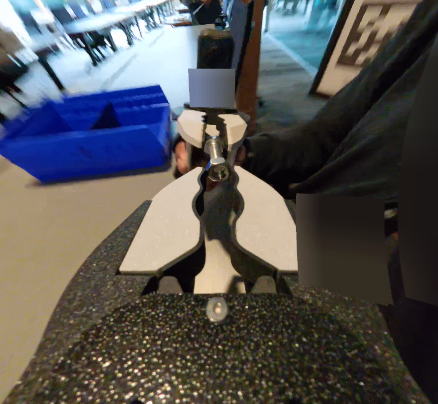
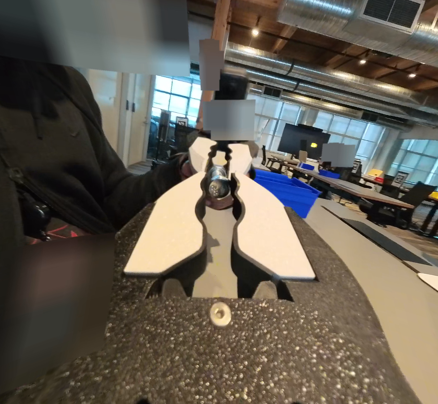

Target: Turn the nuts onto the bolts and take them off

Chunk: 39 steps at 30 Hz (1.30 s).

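Bolt (image 1: pixel 214 153) and nut (image 1: pixel 216 167) hang in mid-air between the two grippers, which face each other nose to nose above the grey worktop (image 1: pixel 59 215). In the left wrist view the left gripper (image 1: pixel 217 171) has its jaws closed on the nut, which sits right at their tips with its open hole turned toward the camera; the threaded shank runs away from it into the right gripper (image 1: pixel 213 129) opposite. In the right wrist view the right gripper (image 2: pixel 219 185) is clamped on the bolt's head end, the domed head filling the gap at the tips, and the left gripper (image 2: pixel 219 155) shows beyond it, around the far end of the shank. Holding the pair this way, one tool on each part and both lined up on the bolt's axis, seems meant to let one wrist twist while the other keeps its part from spinning. The nut sits near the free end of the thread, with bare shank between it and a second collar or washer close to the right jaws, so I judge the nut is either just started or nearly off; which direction it is being turned cannot be told. A blue bin (image 1: pixel 90 129) stands on the worktop off to the left, well apart from the work, and a dark sleeve (image 1: pixel 320 144) reaches in behind the right gripper.
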Each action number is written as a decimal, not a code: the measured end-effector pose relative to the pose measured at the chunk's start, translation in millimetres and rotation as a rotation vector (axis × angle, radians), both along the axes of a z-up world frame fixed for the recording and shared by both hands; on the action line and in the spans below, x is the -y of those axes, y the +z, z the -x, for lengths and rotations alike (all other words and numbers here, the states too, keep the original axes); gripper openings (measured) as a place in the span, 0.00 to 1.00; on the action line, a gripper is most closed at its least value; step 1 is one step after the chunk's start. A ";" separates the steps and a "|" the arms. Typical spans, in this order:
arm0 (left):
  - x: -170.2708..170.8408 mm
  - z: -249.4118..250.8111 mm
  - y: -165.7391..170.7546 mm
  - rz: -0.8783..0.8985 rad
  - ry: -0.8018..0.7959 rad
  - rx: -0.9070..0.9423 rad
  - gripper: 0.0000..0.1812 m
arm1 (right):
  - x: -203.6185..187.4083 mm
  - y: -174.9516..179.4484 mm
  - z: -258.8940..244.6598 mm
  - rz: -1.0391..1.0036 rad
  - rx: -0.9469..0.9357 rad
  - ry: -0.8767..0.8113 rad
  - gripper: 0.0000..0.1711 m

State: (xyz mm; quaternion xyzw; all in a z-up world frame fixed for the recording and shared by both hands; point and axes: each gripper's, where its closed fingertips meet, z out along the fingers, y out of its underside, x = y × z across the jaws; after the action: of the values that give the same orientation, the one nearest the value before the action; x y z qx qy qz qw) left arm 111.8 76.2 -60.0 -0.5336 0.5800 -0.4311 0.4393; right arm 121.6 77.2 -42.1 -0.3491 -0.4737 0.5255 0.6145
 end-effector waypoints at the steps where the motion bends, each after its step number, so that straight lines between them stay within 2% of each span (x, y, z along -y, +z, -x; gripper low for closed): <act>1: -0.2 0.7 -1.4 0.167 -0.020 0.007 0.10 | -1.2 -1.4 0.8 -0.015 0.011 -0.023 0.10; 2: -0.5 1.2 -1.7 0.319 -0.046 0.031 0.10 | -2.3 -2.5 1.5 -0.032 0.020 -0.046 0.10; 4: -0.7 0.5 -2.3 0.495 -0.114 0.093 0.10 | -3.2 -2.3 1.5 -0.051 0.021 -0.072 0.10; 6: -2.2 -1.6 -2.0 0.568 -0.156 0.141 0.10 | -4.8 -1.3 -0.3 -0.050 0.013 -0.082 0.10; 8: -1.2 -3.1 -0.2 0.540 -0.191 0.169 0.12 | -6.1 0.4 -2.8 -0.038 0.000 -0.080 0.10; 11: -6.1 -5.7 -0.7 0.317 -0.149 0.187 0.23 | -8.1 2.3 -5.0 -0.020 -0.016 -0.077 0.10; 14: -22.7 -4.4 -0.9 -0.145 0.012 0.188 0.26 | -7.4 3.8 -5.9 -0.007 -0.030 -0.061 0.10; 17: -14.2 -1.1 5.0 -0.495 0.037 0.220 0.22 | -6.6 4.1 -6.3 -0.001 -0.033 -0.051 0.10; 21: -8.6 -2.0 7.0 -0.620 0.041 0.233 0.18 | -5.3 3.5 -5.8 -0.001 -0.029 -0.043 0.10; 27: -8.2 -5.9 -0.7 -0.641 0.035 0.165 0.10 | -3.6 0.8 -3.5 -0.013 -0.008 -0.039 0.10; 29: -8.3 -4.7 -3.6 -0.543 0.013 0.123 0.09 | -3.5 -0.8 -2.4 -0.024 0.005 -0.046 0.10; 31: -7.8 -2.5 -2.0 -0.355 -0.015 0.102 0.09 | -4.0 -2.4 -0.7 -0.035 0.017 -0.060 0.10; 33: -5.7 -0.7 -2.2 -0.092 -0.060 0.092 0.09 | -3.7 -3.7 0.8 -0.049 0.028 -0.070 0.10; 36: -4.8 3.0 -3.3 0.466 -0.150 0.106 0.09 | -4.3 -6.9 4.3 -0.071 0.050 -0.095 0.10; 37: -5.0 4.3 -1.4 0.583 -0.194 0.148 0.09 | -4.6 -7.1 5.0 -0.076 0.052 -0.103 0.10; 39: -6.7 4.2 -2.0 0.683 -0.249 0.202 0.10 | -5.8 -7.2 5.2 -0.080 0.053 -0.117 0.10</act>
State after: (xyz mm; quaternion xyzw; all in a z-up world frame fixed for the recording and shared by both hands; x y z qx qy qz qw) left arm 107.5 82.9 -62.0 -0.5295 0.4169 -0.7002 0.2356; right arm 116.4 83.0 -49.3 -0.3650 -0.4891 0.4600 0.6450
